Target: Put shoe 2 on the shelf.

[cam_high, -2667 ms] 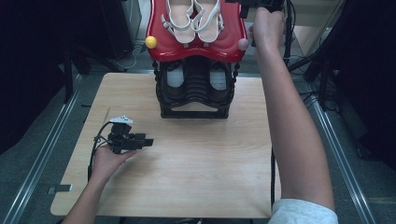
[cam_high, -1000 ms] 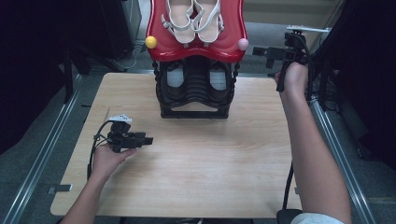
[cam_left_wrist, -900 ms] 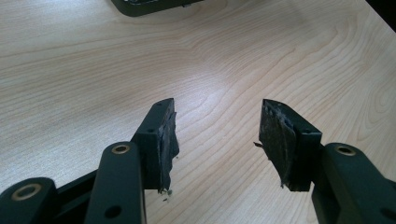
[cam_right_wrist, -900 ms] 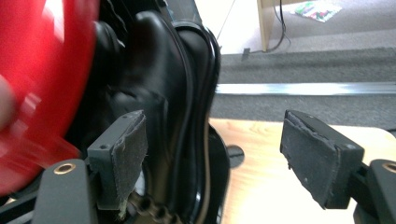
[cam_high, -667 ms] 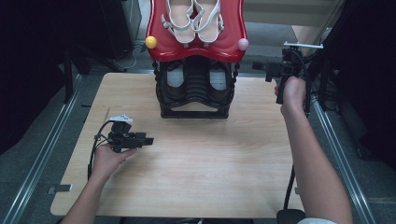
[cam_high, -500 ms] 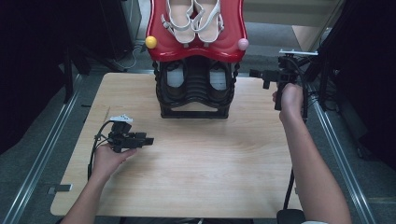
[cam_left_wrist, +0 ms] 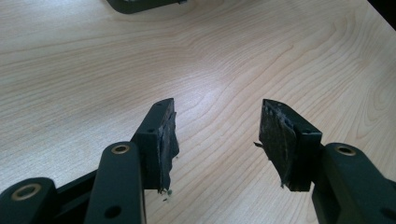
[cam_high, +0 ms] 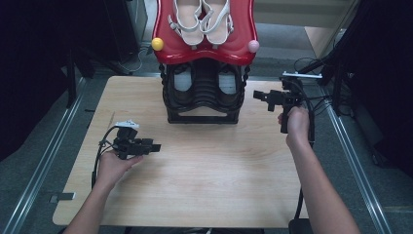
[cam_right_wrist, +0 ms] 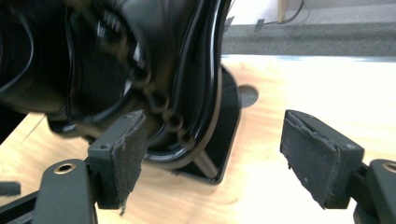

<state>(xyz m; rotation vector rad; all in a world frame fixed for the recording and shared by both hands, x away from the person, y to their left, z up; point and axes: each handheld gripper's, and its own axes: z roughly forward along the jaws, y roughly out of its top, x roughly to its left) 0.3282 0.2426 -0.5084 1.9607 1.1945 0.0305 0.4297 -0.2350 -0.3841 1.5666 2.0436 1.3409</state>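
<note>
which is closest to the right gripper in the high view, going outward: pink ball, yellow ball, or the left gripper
From the right gripper:
1. pink ball, on the red shelf's near right corner, just up and left of it.
2. yellow ball, on the shelf's left corner, across the shoe rack.
3. left gripper, low on the table's left side, farthest by a small margin.
</note>
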